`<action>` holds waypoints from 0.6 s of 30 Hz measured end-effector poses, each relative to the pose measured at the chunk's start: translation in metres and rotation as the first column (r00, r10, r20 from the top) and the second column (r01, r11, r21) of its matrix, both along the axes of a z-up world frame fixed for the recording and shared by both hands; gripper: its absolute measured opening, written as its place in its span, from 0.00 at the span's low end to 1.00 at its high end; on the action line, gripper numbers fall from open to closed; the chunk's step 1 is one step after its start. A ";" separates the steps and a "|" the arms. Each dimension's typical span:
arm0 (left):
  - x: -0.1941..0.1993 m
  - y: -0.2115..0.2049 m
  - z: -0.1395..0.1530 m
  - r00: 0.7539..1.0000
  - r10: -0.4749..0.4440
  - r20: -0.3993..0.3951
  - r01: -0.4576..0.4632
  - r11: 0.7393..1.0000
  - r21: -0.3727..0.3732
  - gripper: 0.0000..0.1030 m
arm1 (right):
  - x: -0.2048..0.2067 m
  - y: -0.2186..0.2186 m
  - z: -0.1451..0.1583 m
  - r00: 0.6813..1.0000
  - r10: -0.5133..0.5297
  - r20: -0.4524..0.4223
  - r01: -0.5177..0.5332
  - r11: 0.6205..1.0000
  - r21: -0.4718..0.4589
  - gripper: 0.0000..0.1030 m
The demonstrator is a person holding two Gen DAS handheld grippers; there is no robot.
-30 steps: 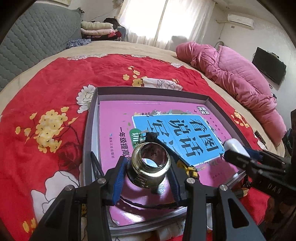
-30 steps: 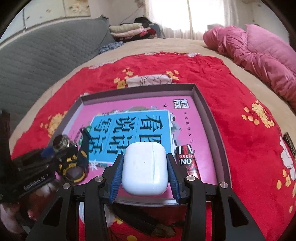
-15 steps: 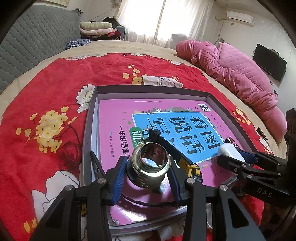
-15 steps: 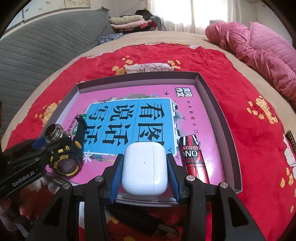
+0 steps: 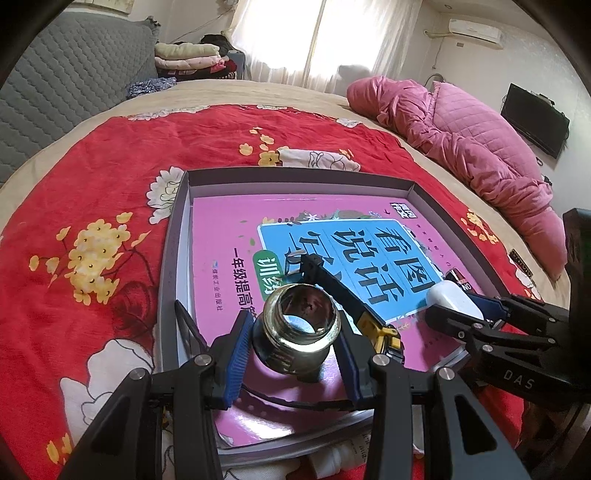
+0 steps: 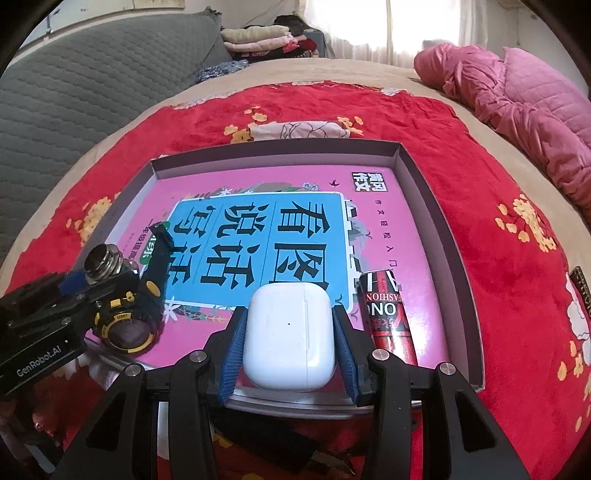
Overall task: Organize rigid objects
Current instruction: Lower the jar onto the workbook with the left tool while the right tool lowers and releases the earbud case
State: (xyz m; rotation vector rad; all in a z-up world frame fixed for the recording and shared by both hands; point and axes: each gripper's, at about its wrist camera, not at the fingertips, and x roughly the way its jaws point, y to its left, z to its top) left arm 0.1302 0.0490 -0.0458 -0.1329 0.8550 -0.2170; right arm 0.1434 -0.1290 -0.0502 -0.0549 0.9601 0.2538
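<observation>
Both grippers tilt down over the tray's (image 6: 439, 206) near edge: left gripper (image 5: 295, 350) grasps a jar (image 5: 301, 328) (mouth up), right gripper (image 6: 290, 350) grasps a white case (image 6: 288, 336).

left gripper (image 5: 295, 347): black frame, blue ribbed pads, silver screws
right gripper (image 6: 288, 347): same build, "DAS" lettering

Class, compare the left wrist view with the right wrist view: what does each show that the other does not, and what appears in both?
Only the left wrist view shows the television and the air conditioner on the wall.

Only the right wrist view shows the watch face with its yellow rim, and nearly the whole length of the red tube.

Both show the grey tray holding the pink book, the glass jar in the left gripper, the white earbud case in the right gripper, the red floral blanket and the pink quilt.
</observation>
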 end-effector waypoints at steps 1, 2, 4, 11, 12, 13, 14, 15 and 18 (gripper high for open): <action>0.000 0.000 0.000 1.000 0.000 0.000 0.000 1.000 0.000 0.42 | 0.000 0.002 0.000 1.000 0.009 0.000 -0.009 1.000 -0.016 0.45; 0.000 0.000 0.000 1.000 0.000 0.000 0.000 1.000 0.000 0.42 | 0.000 0.004 0.000 1.000 0.016 -0.001 -0.016 0.999 -0.029 0.45; 0.000 0.000 0.000 1.000 0.000 0.000 0.000 1.000 0.000 0.42 | 0.000 0.005 0.000 1.000 0.024 -0.005 -0.024 0.999 -0.040 0.45; -0.001 -0.001 0.000 1.000 -0.001 -0.001 0.001 1.000 0.001 0.42 | 0.002 0.010 0.000 0.999 0.044 -0.023 -0.046 0.997 -0.057 0.45; 0.000 -0.001 0.000 1.000 0.000 -0.001 0.000 1.000 0.001 0.42 | 0.002 0.010 0.001 0.999 0.045 -0.025 -0.047 0.997 -0.056 0.45; 0.000 -0.001 0.000 1.000 0.000 -0.001 0.000 1.000 0.001 0.42 | 0.002 0.010 0.001 0.999 0.046 -0.027 -0.047 0.997 -0.058 0.45; 0.000 -0.001 0.000 1.000 0.000 -0.001 0.000 1.000 0.001 0.42 | 0.002 0.010 0.001 0.999 0.046 -0.028 -0.048 0.997 -0.060 0.45; 0.000 -0.001 0.000 1.000 0.000 -0.001 0.000 1.000 0.001 0.42 | 0.002 0.010 0.000 0.998 0.046 -0.030 -0.048 0.997 -0.062 0.45; 0.000 -0.001 0.000 1.000 0.000 -0.001 0.000 1.000 0.001 0.42 | 0.002 0.011 0.001 0.999 0.045 -0.031 -0.047 0.997 -0.063 0.45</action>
